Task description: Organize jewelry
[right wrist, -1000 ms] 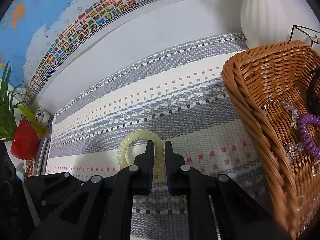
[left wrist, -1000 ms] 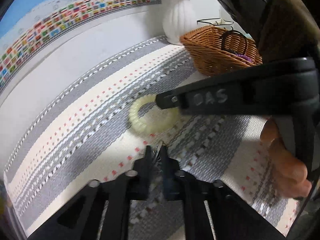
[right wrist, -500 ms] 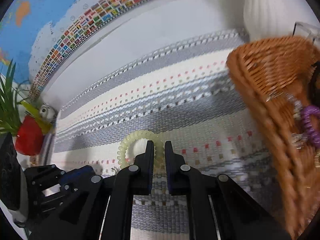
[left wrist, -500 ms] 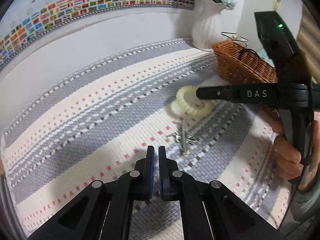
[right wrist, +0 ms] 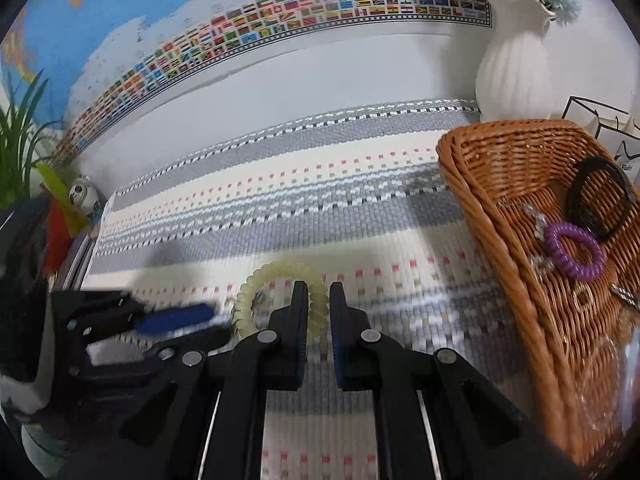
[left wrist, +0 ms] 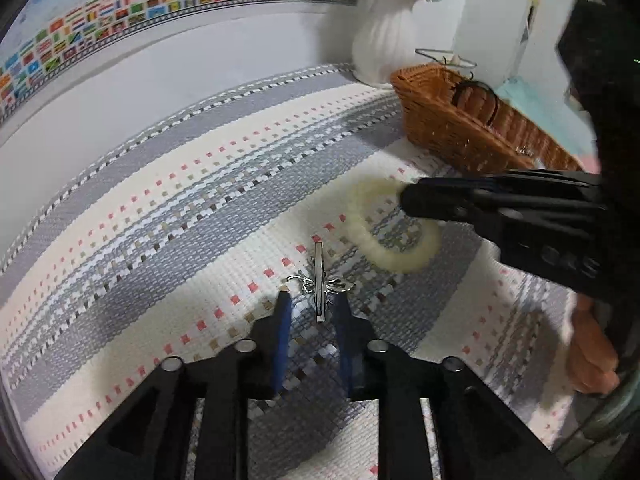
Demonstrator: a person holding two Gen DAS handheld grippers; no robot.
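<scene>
A pale yellow spiral hair tie (right wrist: 256,292) lies on the striped mat; my right gripper (right wrist: 319,294) is shut on its near side. It also shows in the left wrist view (left wrist: 384,248), held by the right gripper (left wrist: 408,200). A silver hair clip (left wrist: 319,284) lies on the mat between the fingers of my left gripper (left wrist: 312,300), which is open around it. The left gripper (right wrist: 200,318) shows blurred in the right wrist view. The wicker basket (right wrist: 480,184) at the right holds a purple spiral tie (right wrist: 574,252), a black band (right wrist: 596,196) and beaded pieces.
A white ribbed vase (right wrist: 516,68) stands behind the basket (left wrist: 436,120), against the wall. A potted plant (right wrist: 20,148) and a small figurine (right wrist: 82,196) sit at the mat's far left. A flag map (left wrist: 160,4) hangs on the wall.
My left gripper has opened and moved forward around the silver clip. My right gripper still holds the yellow tie, which sits slightly closer to the left gripper.
</scene>
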